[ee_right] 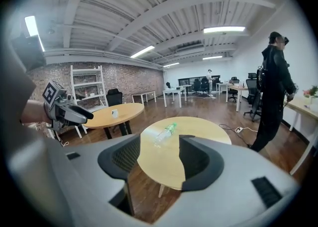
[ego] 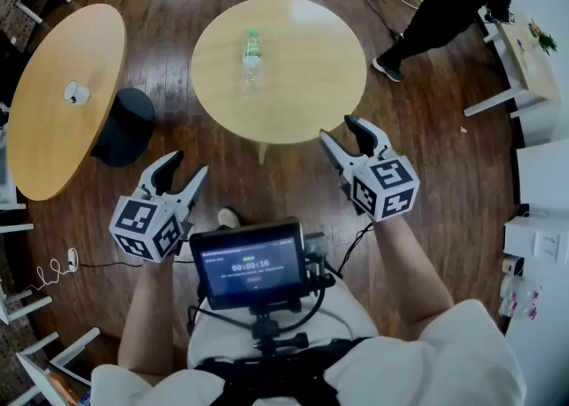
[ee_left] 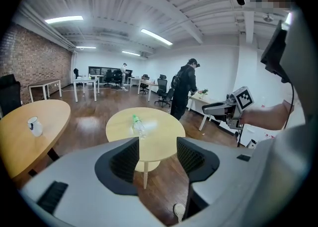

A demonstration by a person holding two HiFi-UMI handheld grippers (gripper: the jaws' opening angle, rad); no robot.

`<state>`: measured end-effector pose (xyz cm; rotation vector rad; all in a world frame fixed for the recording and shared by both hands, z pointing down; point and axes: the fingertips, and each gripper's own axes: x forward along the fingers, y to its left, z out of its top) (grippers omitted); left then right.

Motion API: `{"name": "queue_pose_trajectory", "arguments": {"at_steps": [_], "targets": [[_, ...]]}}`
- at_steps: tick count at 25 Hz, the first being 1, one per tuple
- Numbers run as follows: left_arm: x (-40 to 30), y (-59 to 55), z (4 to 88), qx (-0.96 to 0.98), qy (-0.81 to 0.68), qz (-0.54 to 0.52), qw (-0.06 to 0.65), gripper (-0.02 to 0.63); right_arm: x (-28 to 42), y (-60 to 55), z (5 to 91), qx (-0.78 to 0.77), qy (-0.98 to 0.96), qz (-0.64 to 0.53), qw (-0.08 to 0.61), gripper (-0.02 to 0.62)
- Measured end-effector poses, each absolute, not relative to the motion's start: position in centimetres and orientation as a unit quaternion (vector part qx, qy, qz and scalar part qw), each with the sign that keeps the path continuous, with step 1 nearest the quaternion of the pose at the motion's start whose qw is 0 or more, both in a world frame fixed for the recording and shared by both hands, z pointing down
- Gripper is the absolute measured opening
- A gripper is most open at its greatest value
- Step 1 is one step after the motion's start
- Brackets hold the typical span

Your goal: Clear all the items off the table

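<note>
On the round table (ego: 307, 98): one clear plastic bottle (ego: 252, 58) with a green cap, lying on its side near the middle.
Both grippers hang short of the table's near edge over the wood floor (ego: 444, 182), well apart from the bottle. The left gripper (ego: 188, 166) has its jaws apart with nothing between them. Same deal for the right gripper (ego: 338, 129), jaws apart and empty. Off to the left there's a second table (ego: 53, 138) with a white cup (ego: 76, 92) on it, and a person in black (ego: 453, 4) stands past the round table's far right side.
</note>
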<state>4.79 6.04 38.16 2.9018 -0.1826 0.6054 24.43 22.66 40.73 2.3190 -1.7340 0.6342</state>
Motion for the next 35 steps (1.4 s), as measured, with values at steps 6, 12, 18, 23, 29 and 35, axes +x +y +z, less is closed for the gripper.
{"name": "queue_pose_trajectory", "arguments": {"at_steps": [6, 12, 18, 23, 29, 35], "targets": [[4.7, 3.3, 38.9, 0.975, -0.033, 0.204, 0.087, 0.242, 24.9, 18.6, 42.1, 0.779, -0.571, 0.239, 0.101, 0.31], [5.0, -0.8, 38.3, 0.977, 0.007, 0.201, 0.075, 0.242, 25.1, 13.4, 42.6, 0.782, -0.554, 0.267, 0.101, 0.36], [4.6, -4.2, 39.4, 0.974, 0.036, 0.207, 0.081, 0.242, 25.2, 8.2, 44.9, 0.782, -0.535, 0.301, 0.112, 0.36], [5.4, -5.5, 40.4, 0.973, 0.029, 0.208, 0.094, 0.242, 26.1, 4.7, 48.1, 0.757, -0.537, 0.35, 0.126, 0.39], [7.0, -6.7, 40.5, 0.971, 0.006, 0.216, 0.107, 0.242, 29.5, 0.6, 52.4, 0.727, -0.533, 0.409, 0.142, 0.39], [9.0, -7.8, 41.3, 0.966, -0.018, 0.228, 0.12, 0.242, 32.9, -3.9, 57.7, 0.699, -0.512, 0.473, 0.158, 0.39]]}}
